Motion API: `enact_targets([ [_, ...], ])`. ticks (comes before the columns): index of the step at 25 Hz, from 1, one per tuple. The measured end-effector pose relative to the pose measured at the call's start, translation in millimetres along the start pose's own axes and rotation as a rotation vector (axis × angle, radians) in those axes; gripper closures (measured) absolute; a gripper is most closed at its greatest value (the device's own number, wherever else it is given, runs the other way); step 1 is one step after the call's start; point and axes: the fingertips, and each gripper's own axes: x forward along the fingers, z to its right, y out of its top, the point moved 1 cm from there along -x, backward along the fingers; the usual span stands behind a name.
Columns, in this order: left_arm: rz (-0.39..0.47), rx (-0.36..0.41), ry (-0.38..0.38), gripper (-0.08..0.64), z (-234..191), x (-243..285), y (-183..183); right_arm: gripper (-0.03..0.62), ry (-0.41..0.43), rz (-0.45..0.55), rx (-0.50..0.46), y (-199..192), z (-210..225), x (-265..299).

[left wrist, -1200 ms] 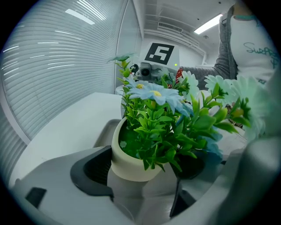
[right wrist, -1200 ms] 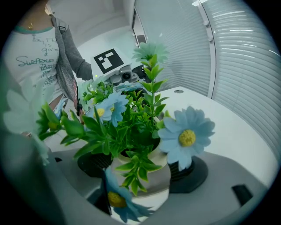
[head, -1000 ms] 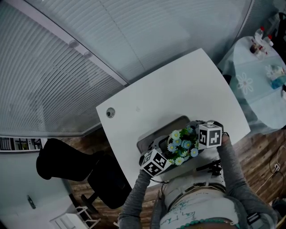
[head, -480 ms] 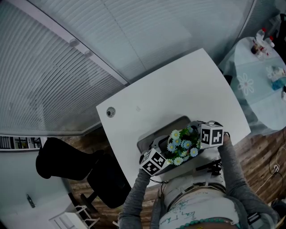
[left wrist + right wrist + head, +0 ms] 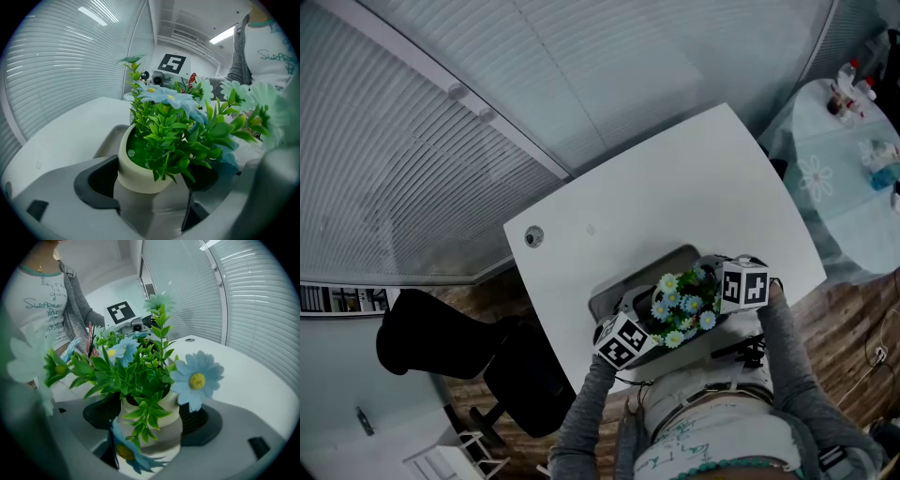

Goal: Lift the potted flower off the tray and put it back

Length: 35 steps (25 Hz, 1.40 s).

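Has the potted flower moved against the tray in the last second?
No. In the head view the potted flower keeps the same spot over the near end of the tray.

Dim, bluish head view; both gripper views are brighter under ceiling strip lights (image 5: 224, 34) (fisheye-bent, dark round corners). Nearest petals (image 5: 26, 359) of the potted flower (image 5: 140, 376) are blurred.

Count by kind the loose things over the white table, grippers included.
Grey plastic tray: 1
Cream pot of blue fabric flowers: 1
Handheld two-jaw grippers: 2 (left gripper, right gripper, both flanking the pot)
Total: 4
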Motion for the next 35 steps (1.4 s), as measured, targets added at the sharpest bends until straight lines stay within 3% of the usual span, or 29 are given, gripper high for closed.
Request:
enact_targets([
  [21,0.020,-0.006,-0.003,0.141,-1,0,-1,0.224,-0.004,0.011,0.003,-1,0,0],
  [35,0.027,-0.010,0.027,0.141,-2,-12,-7,0.224,-0.068,0.039,0.065,-16,3,-17],
])
